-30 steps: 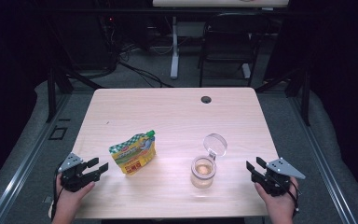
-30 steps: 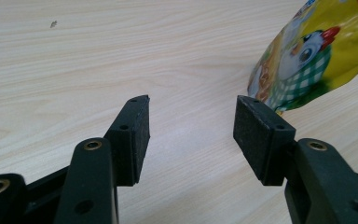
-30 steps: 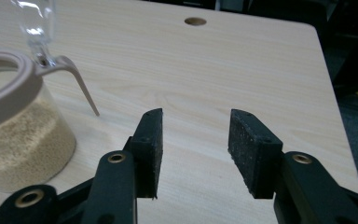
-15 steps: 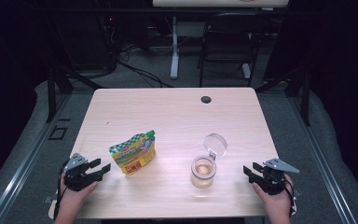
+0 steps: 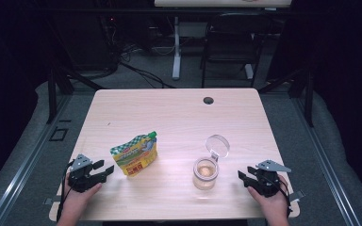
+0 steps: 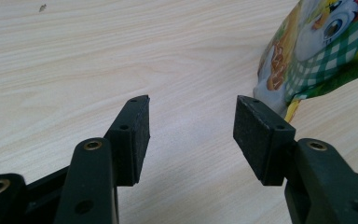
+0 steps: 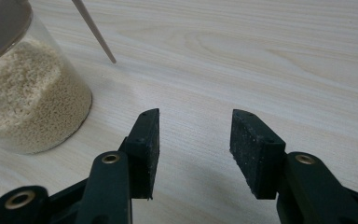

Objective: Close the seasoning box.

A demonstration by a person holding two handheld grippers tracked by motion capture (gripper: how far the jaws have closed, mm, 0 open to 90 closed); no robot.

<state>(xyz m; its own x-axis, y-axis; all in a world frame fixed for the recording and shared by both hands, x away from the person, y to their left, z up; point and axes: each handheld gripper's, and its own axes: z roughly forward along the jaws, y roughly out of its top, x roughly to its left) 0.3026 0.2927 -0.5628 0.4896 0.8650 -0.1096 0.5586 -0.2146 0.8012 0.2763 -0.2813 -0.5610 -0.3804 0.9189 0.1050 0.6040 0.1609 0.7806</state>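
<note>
While both hands rest at the near edge of the table (image 5: 179,108), each claw stands wide apart and grips nothing. Seen from the high view, the left gripper (image 5: 104,171) lies at the near left corner, its jaws pointing toward the pouch (image 5: 135,154), just beside it but not touching. In the left gripper view the left gripper (image 6: 191,126) shows two black jaws with a broad gap of bare wood between them, and the pouch (image 6: 317,56) sits just past the right-hand jaw. At the near right, the right gripper (image 5: 243,177) points toward the jar (image 5: 205,172), near it yet apart. The right gripper (image 7: 195,135) in its own view is likewise spread wide over bare wood, with the jar (image 7: 28,102) off to the left of its jaws.

Counted: two grippers, one pouch, one jar, one lid (image 5: 217,145), one table.

The pouch is a glossy, soft, flat packet printed in yellow with green-and-white check and a cartoon figure, topped by a small green cap. The jar is clear, round and holds pale, grainy stuff; its round, clear lid stands hinged open at the far side. The jaw pads are matte black with a faintly gritty face. The tabletop is light, smooth wood grain with rounded corners and one small dark round hole (image 5: 209,100) near its far edge.
</note>
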